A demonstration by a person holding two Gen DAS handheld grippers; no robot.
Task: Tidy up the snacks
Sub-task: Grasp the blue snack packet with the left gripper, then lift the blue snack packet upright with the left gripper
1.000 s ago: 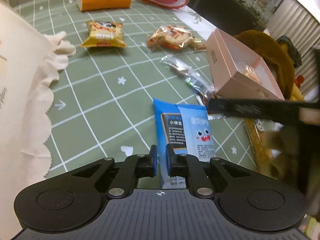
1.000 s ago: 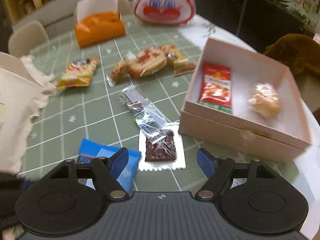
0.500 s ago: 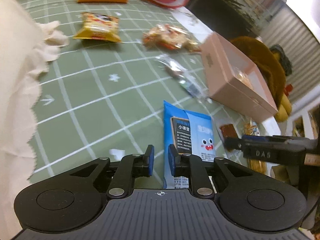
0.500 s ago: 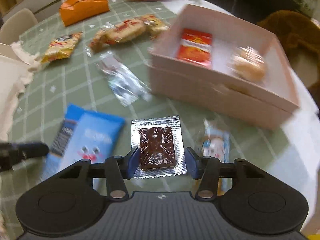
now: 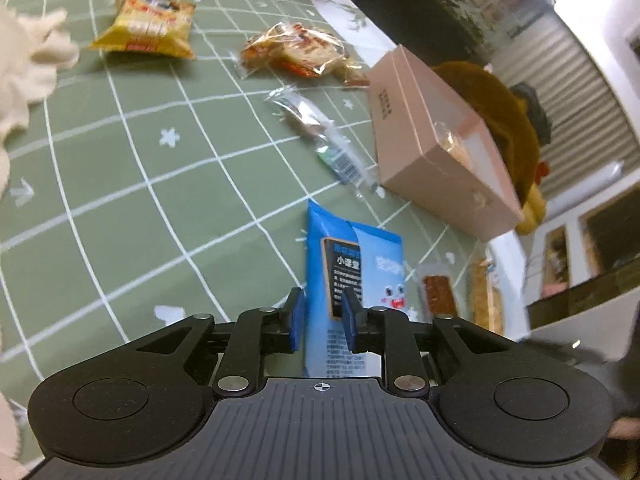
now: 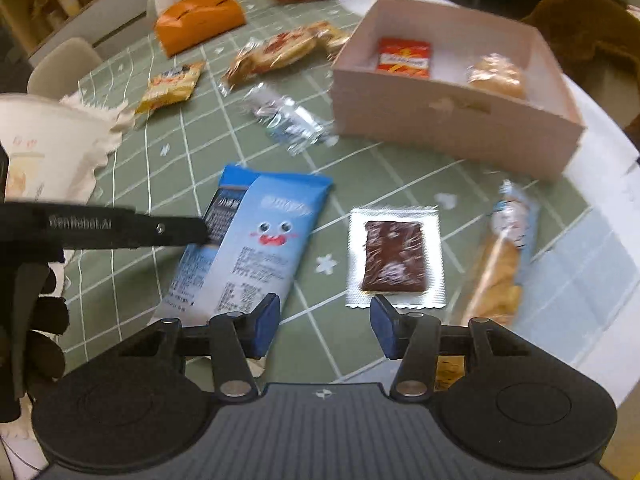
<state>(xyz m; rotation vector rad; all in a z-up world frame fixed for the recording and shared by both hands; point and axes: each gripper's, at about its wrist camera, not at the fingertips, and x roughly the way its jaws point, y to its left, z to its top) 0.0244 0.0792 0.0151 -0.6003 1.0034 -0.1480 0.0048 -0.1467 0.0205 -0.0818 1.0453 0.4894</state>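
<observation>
Left wrist view: the left tool (image 5: 322,319) has its blue pads set narrowly apart over the near end of the blue snack packet (image 5: 352,264); whether they pinch it cannot be told. That packet lies flat on the green checked desk (image 5: 140,184), near the pink box (image 5: 432,148).

Right wrist view, left to right: the blue snack packet (image 6: 260,240) lies with the left tool's finger across its edge, then the chocolate bar in silver wrap (image 6: 394,256), then a clear bread packet (image 6: 502,256). The right tool (image 6: 325,326) hovers wide open before the chocolate bar, holding nothing. The pink box (image 6: 452,120) holds a red packet (image 6: 404,58) and a bun (image 6: 496,76).
</observation>
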